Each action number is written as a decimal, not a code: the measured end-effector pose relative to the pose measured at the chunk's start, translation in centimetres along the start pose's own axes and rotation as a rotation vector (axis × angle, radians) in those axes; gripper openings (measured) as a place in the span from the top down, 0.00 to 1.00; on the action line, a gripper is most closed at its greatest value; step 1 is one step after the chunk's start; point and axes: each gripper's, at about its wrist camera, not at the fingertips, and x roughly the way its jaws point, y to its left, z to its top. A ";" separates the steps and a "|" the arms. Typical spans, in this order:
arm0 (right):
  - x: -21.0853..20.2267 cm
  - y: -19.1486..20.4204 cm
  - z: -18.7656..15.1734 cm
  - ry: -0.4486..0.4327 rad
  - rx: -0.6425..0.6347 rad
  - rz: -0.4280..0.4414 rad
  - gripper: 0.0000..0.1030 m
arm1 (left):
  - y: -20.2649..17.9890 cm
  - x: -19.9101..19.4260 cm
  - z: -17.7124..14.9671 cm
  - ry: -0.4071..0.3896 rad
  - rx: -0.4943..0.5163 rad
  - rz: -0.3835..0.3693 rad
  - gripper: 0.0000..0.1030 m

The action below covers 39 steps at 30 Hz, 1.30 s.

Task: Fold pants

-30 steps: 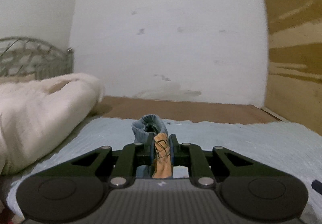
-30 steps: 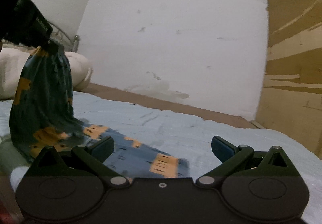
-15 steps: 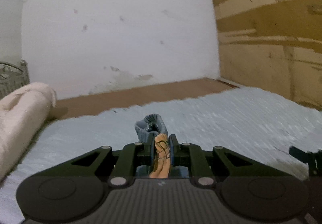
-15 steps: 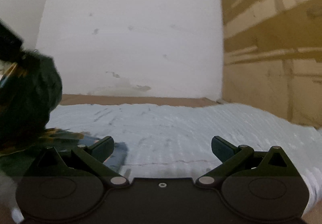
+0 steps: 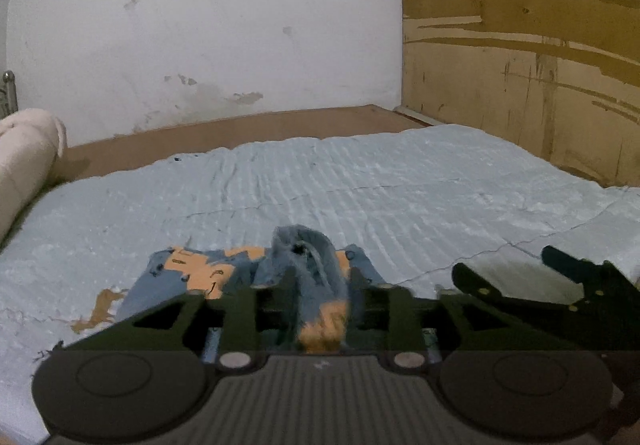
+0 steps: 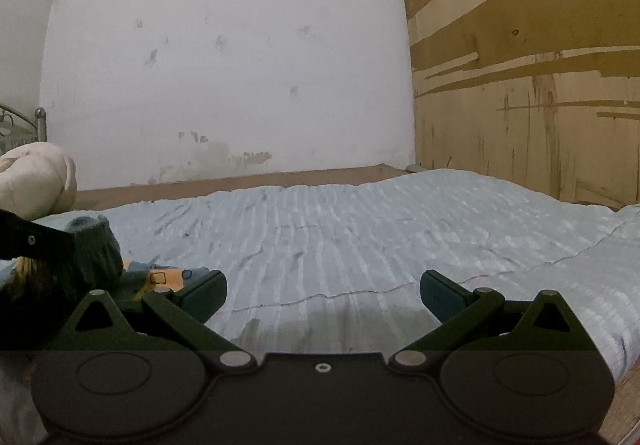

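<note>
1 pants (image 5: 224, 273); L gripper (image 5: 320, 281) just opening, fabric between; R gripper (image 6: 322, 289) wide, empty

Right claw (image 6: 323, 295) agape over bedspread (image 6: 360, 237)

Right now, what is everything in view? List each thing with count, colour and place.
pants: one, blue with orange patches, lying on the bedspread, a bunched part between the left tool's fingers
bedspread: one, pale blue, covering the bed
rolled blanket: one, cream, far left
bed rail: one, grey metal, behind the blanket
wall: white, stained, at the back
wood panel: brown, right
left tool: black, jaws just been opening, cloth between them
right tool: black, open, empty
</note>
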 end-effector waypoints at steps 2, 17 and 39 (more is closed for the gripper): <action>0.0 0.0 -0.2 0.006 -0.002 -0.001 0.01 | 0.4 -0.4 0.0 -0.007 -0.010 0.007 0.50; 0.4 0.3 -0.6 0.013 -0.010 0.020 0.01 | 7.9 -3.6 0.0 -0.051 -0.077 0.211 0.01; 0.3 0.0 2.0 0.078 0.105 0.376 0.01 | 1.9 -4.0 -5.2 -0.041 0.300 -0.035 0.16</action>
